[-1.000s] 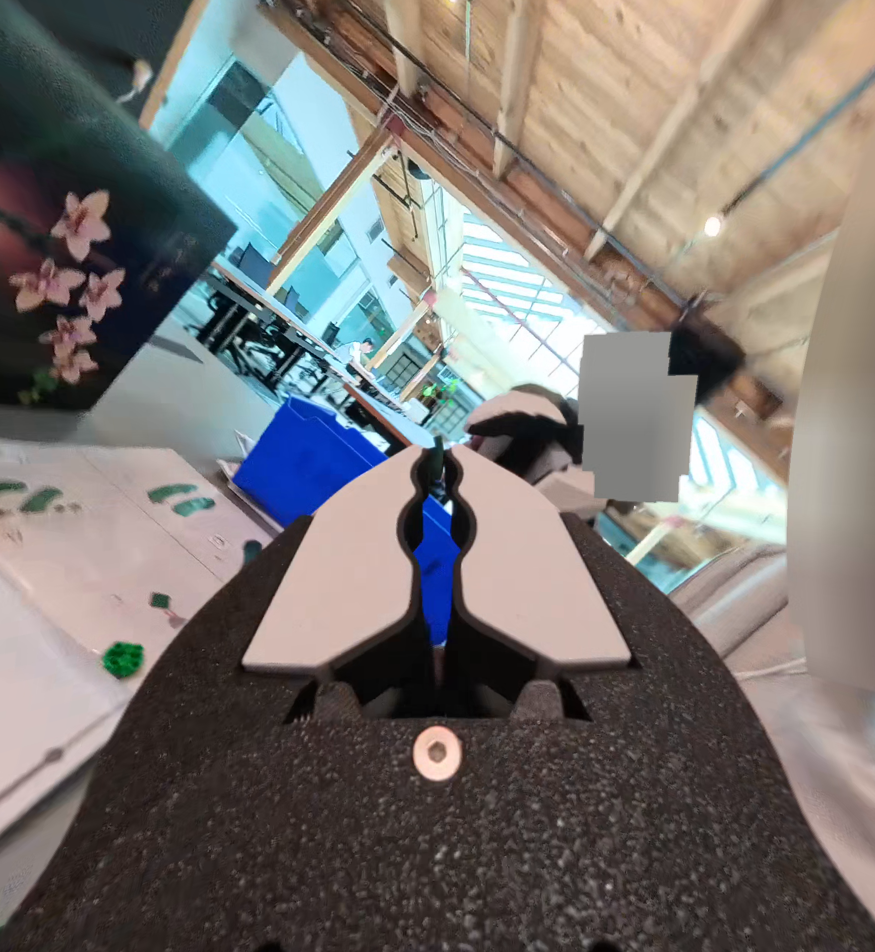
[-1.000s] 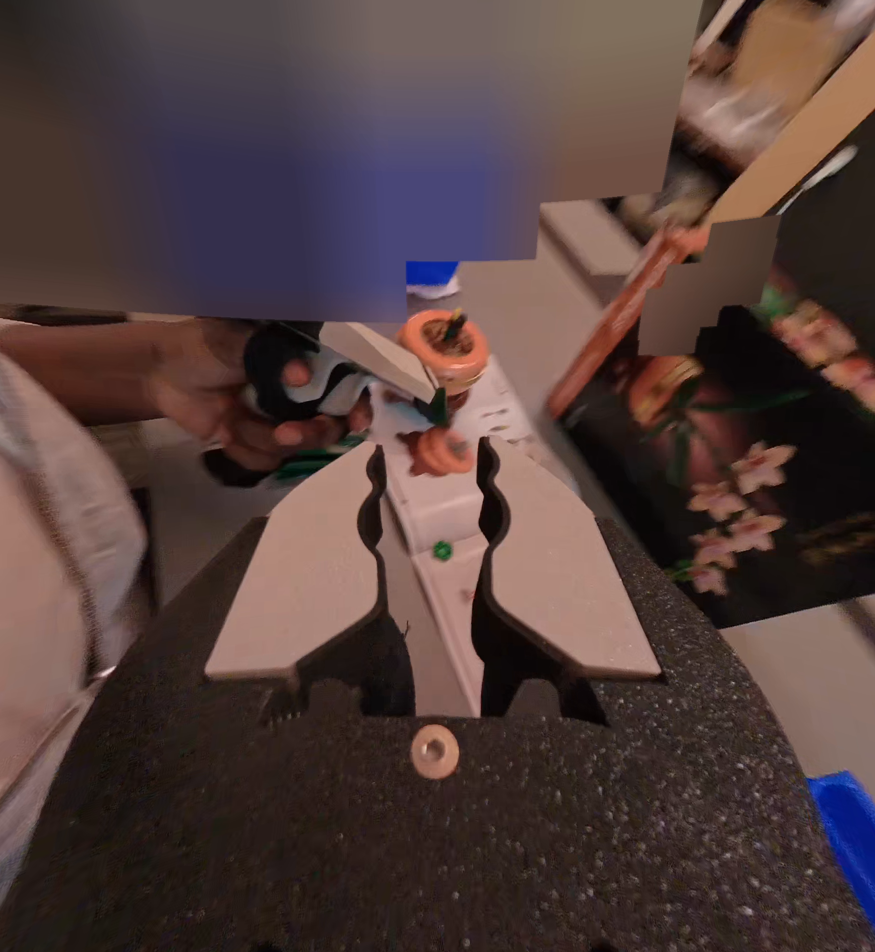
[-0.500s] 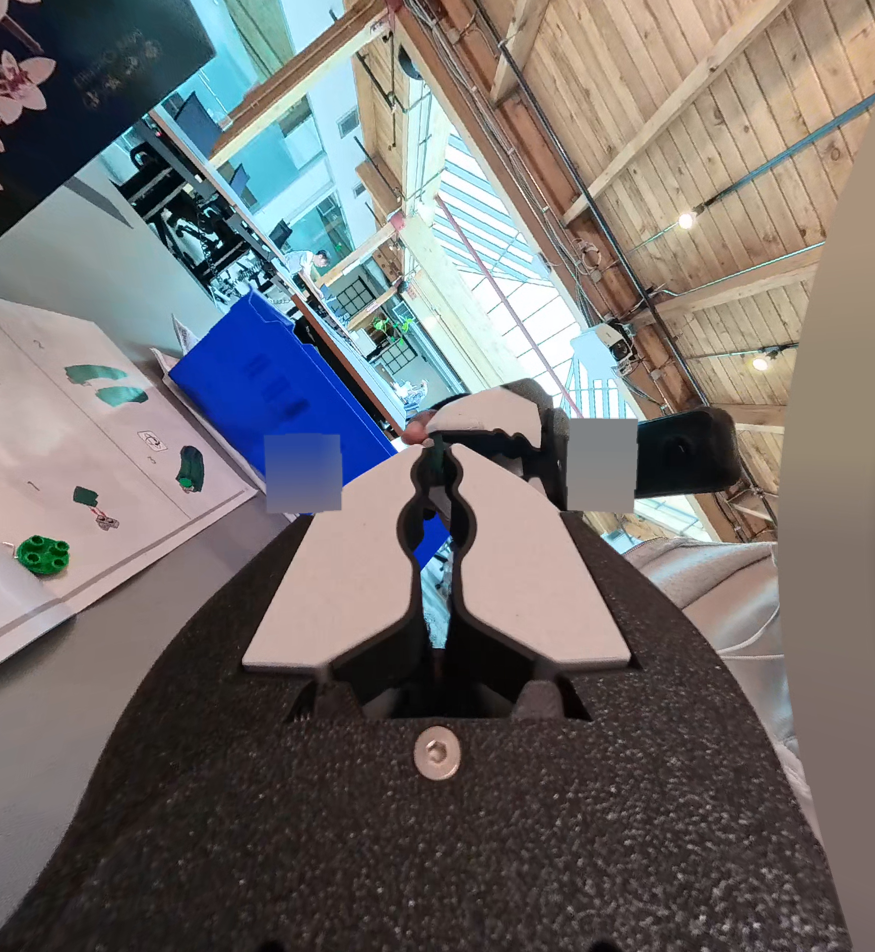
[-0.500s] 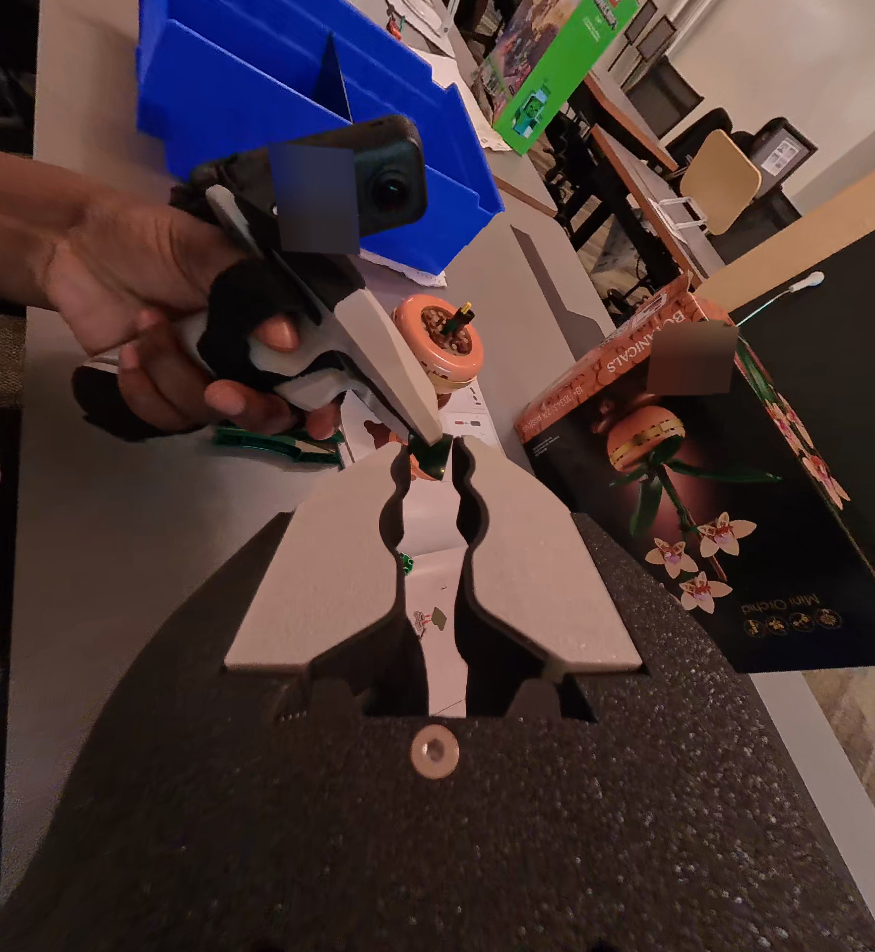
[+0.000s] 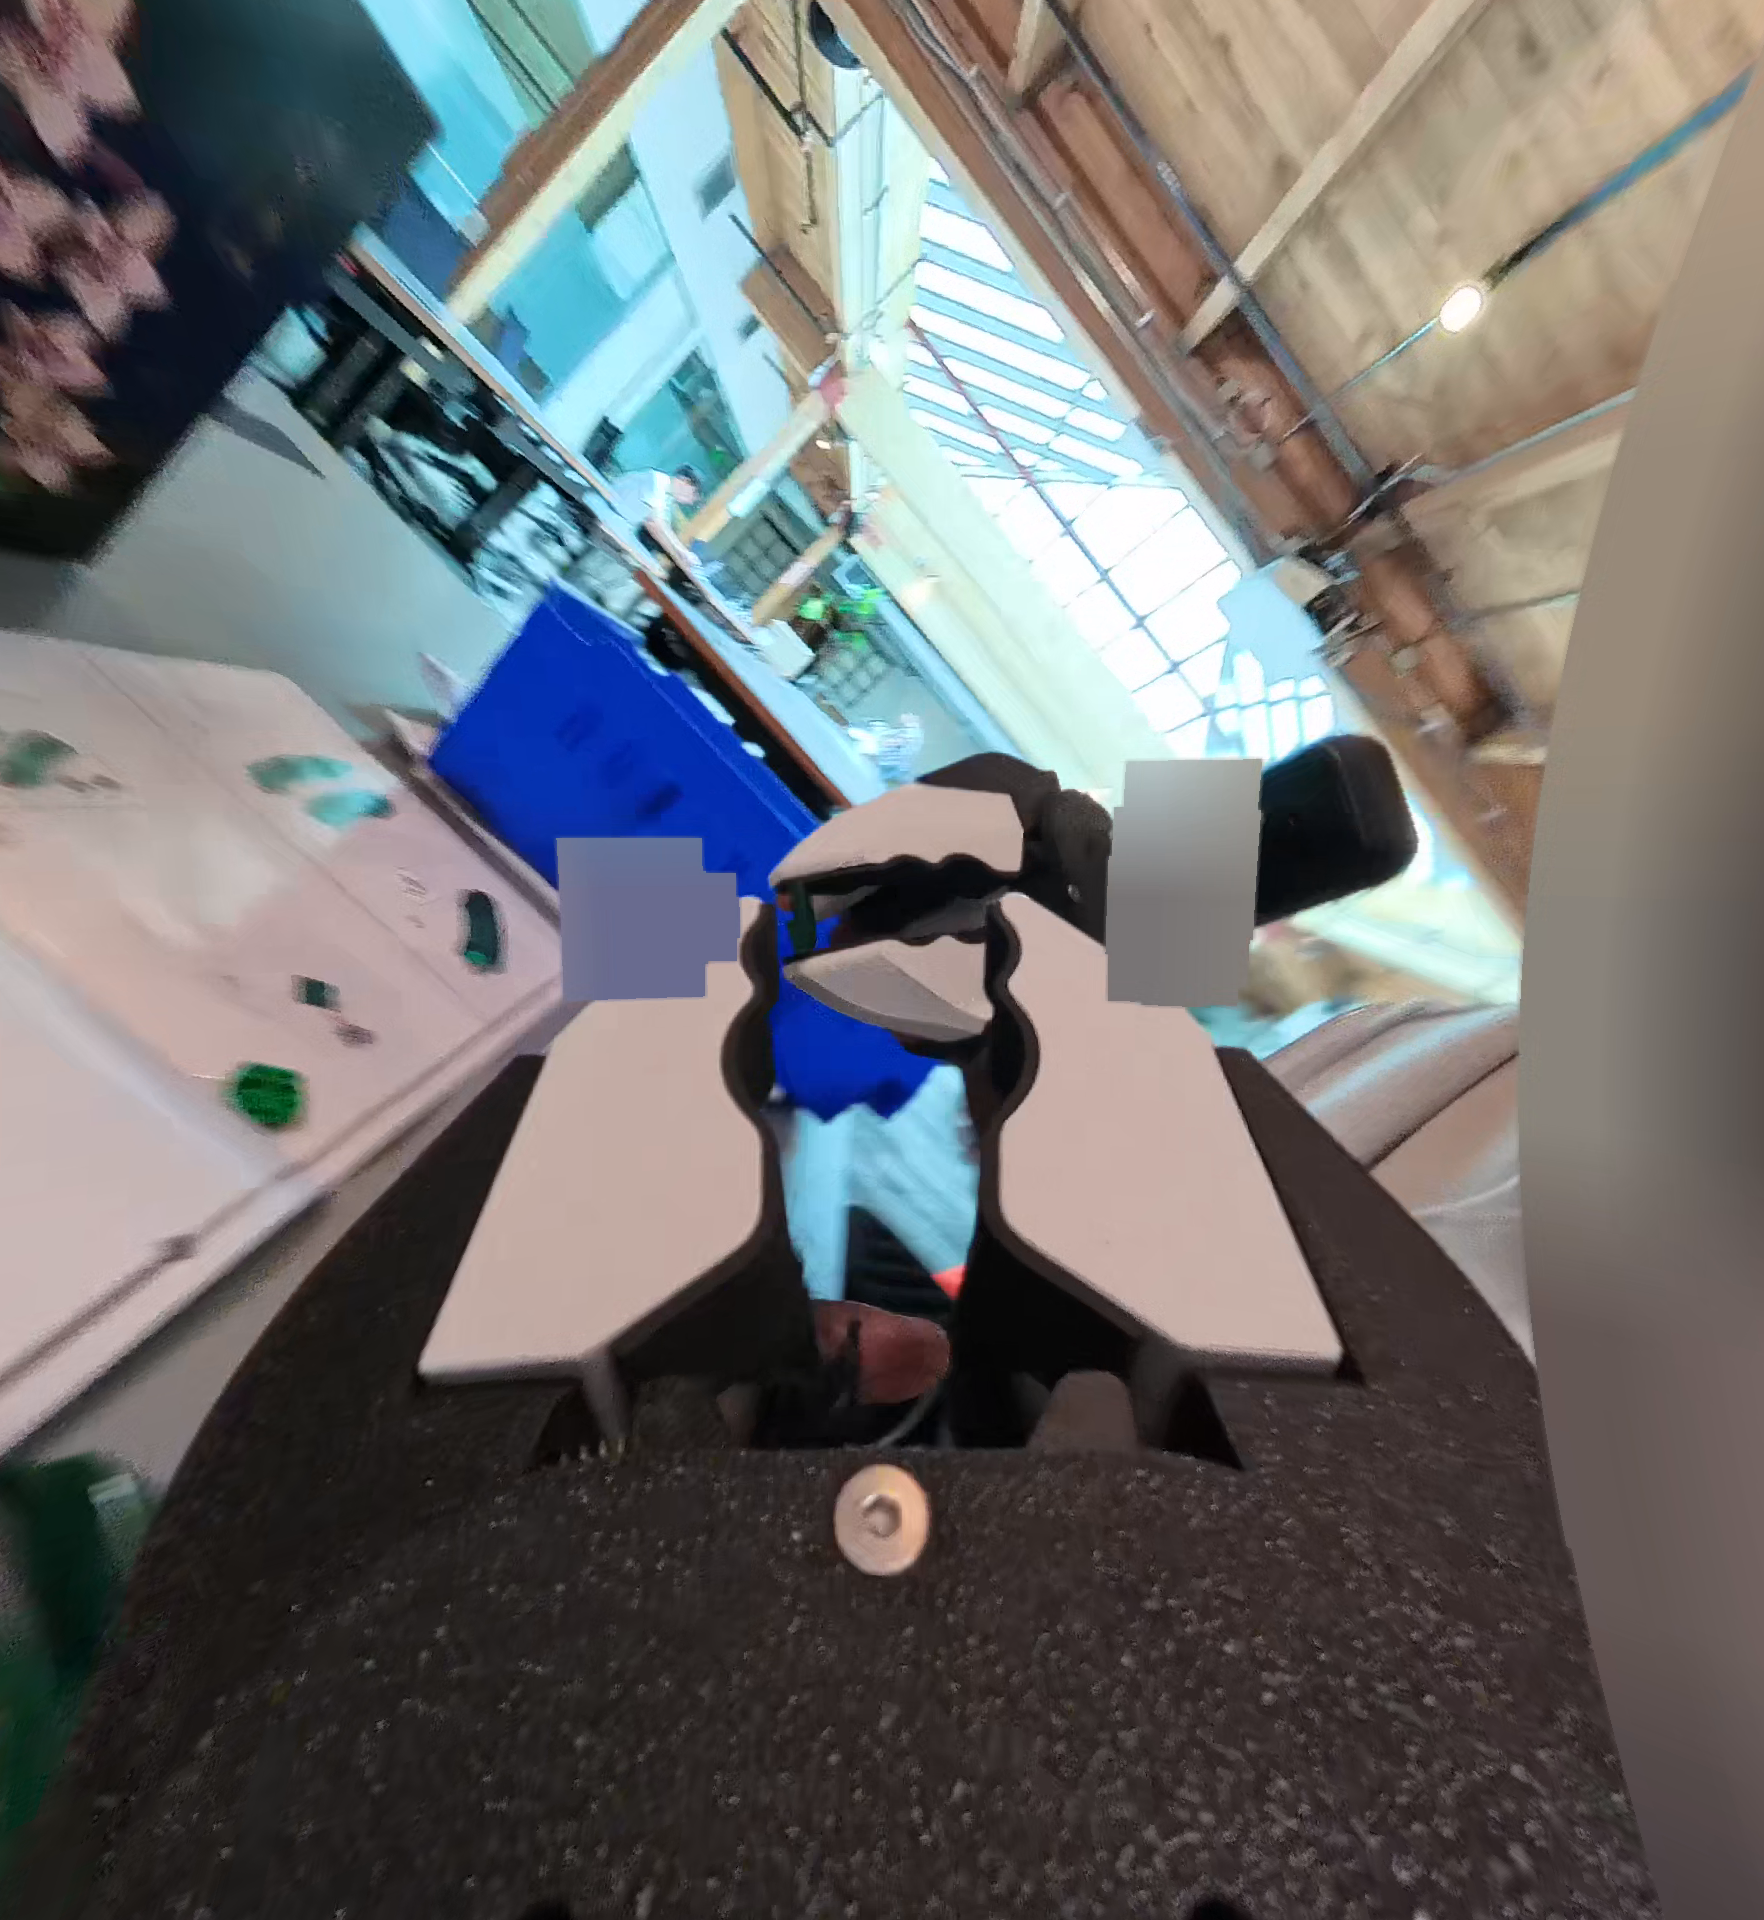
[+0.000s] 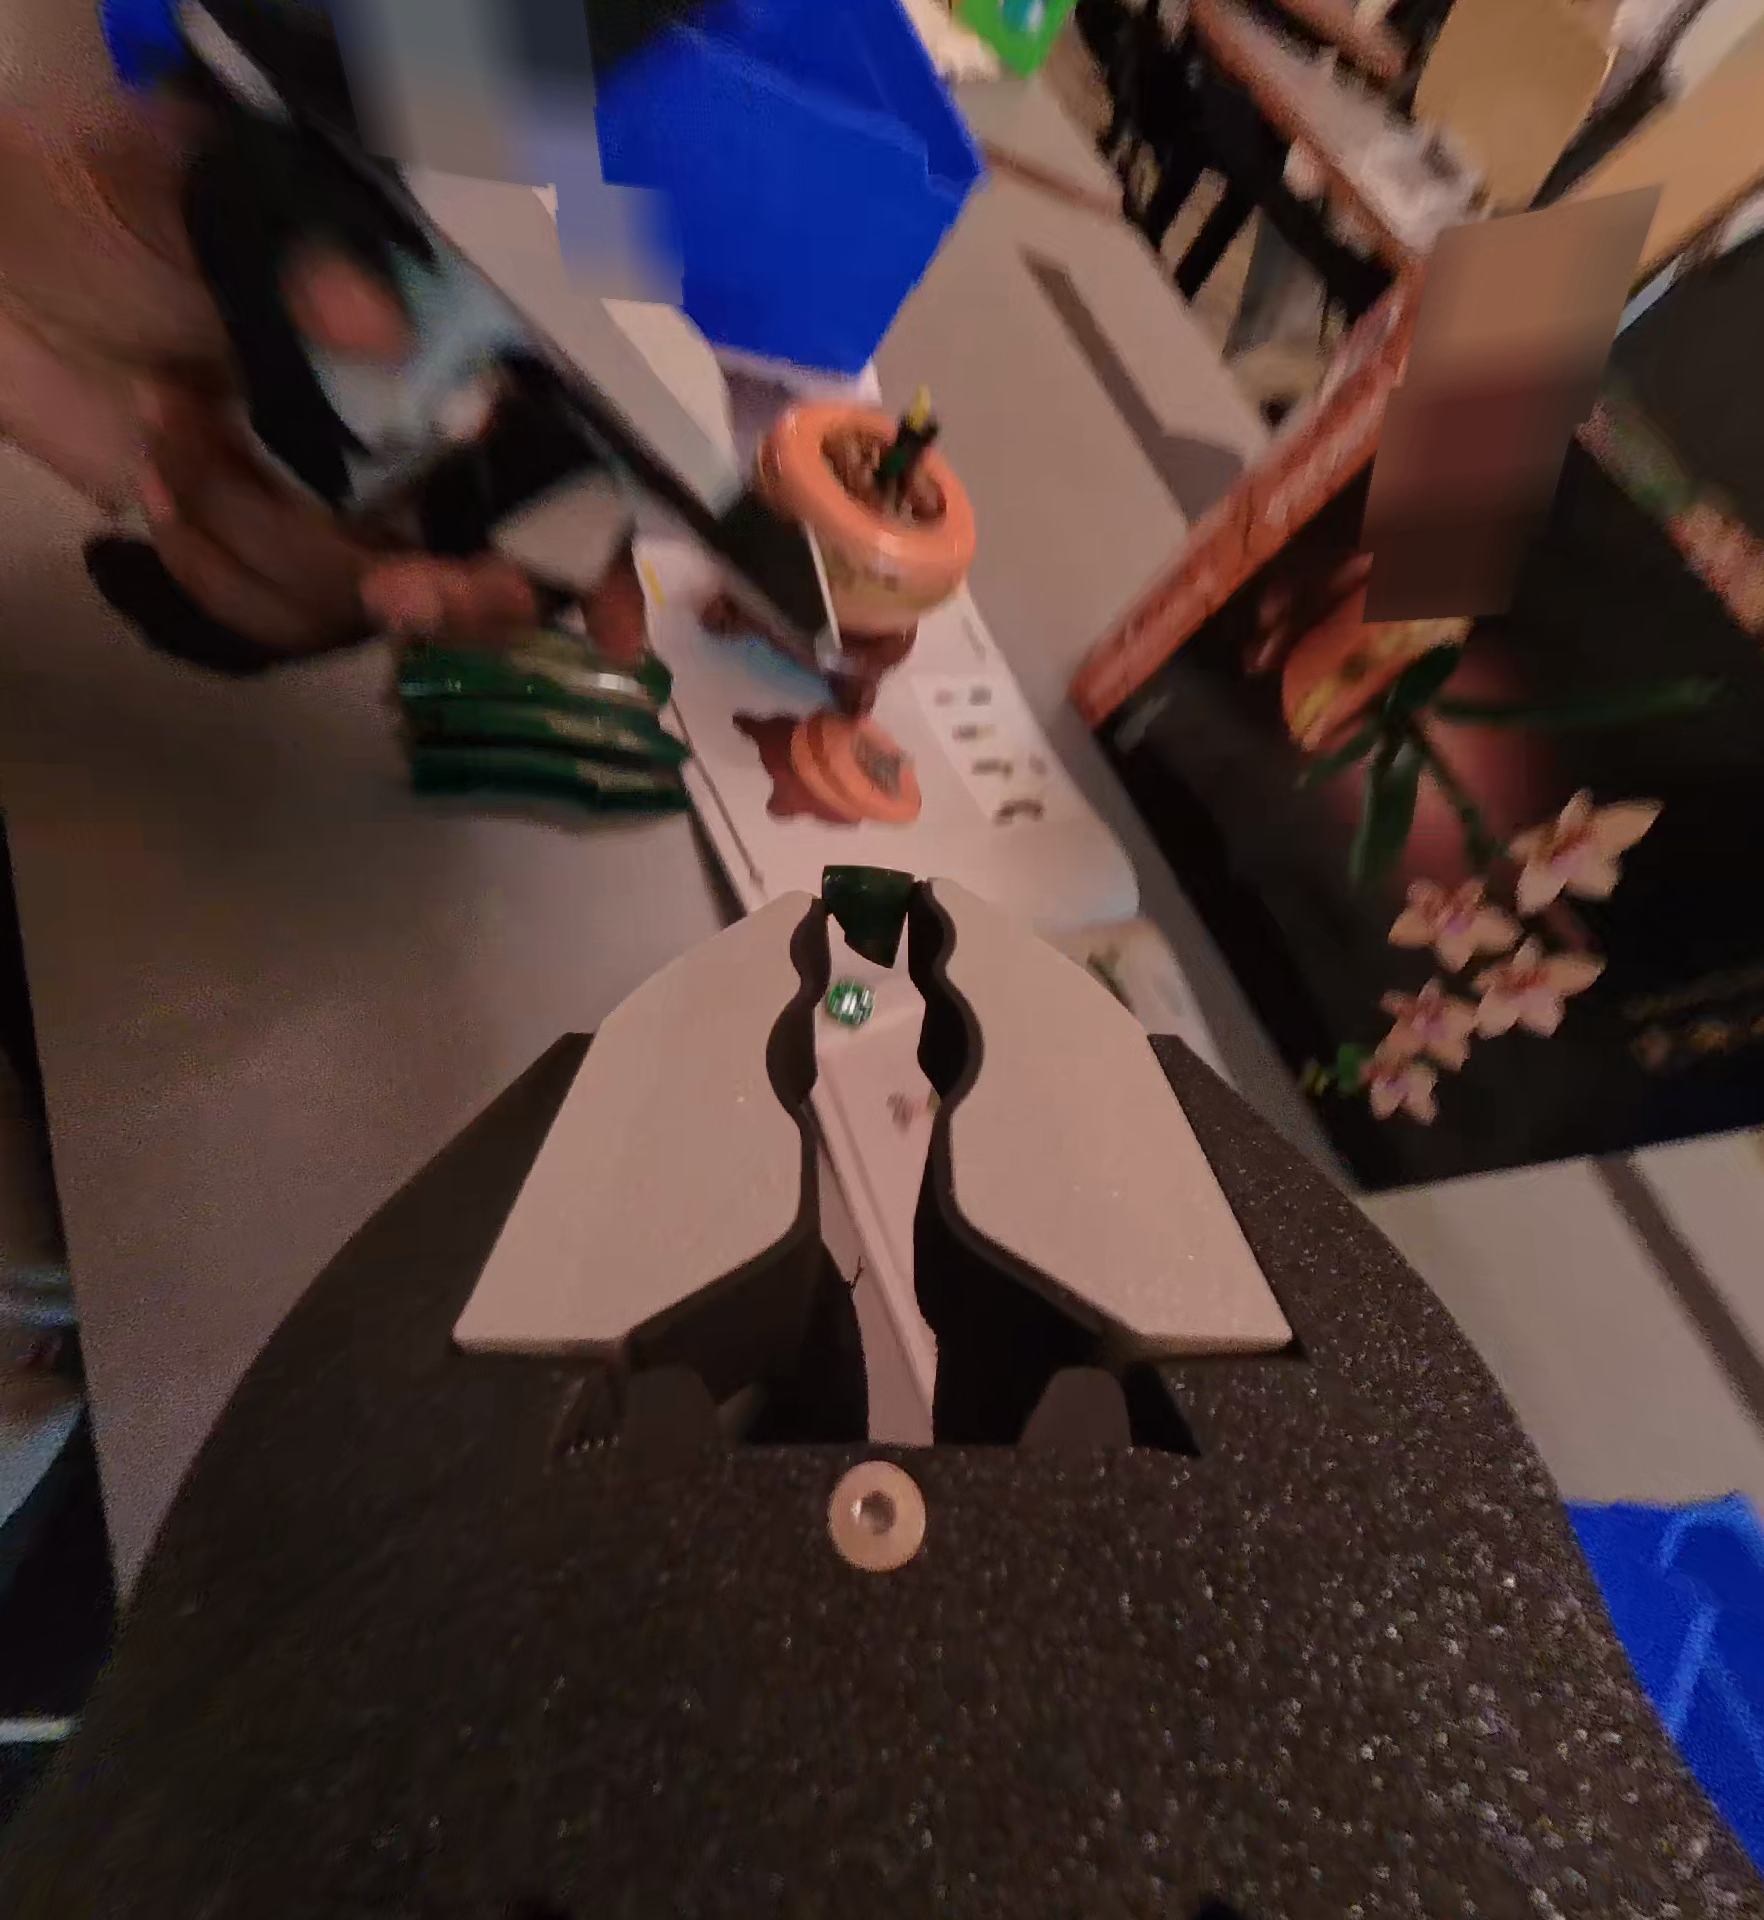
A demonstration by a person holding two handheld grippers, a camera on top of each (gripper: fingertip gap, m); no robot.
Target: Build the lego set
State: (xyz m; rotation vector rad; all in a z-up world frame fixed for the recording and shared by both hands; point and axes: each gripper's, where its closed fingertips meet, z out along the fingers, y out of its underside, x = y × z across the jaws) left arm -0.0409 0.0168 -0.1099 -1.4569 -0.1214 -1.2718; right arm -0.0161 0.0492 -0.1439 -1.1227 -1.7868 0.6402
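1. We see the right tool [image 6: 867, 909] held low over the grey desk [image 6: 338, 987], its fingers pinching a small dark green lego piece [image 6: 865, 914] at the tips.
2. The left tool [image 5: 873, 945] tilts up toward the wooden ceiling, its fingers spread apart with nothing between them.
3. In the right wrist view, a hand [image 6: 130, 416] grips the left tool's handle up at the left, blurred.
4. An orange lego flower pot [image 6: 873, 514] stands on the white instruction booklet [image 6: 1013, 831], beyond the green piece.
5. Dark green leaf pieces [image 6: 535, 727] lie on the desk beside the booklet; the black set box [image 6: 1532, 883] stands at right.
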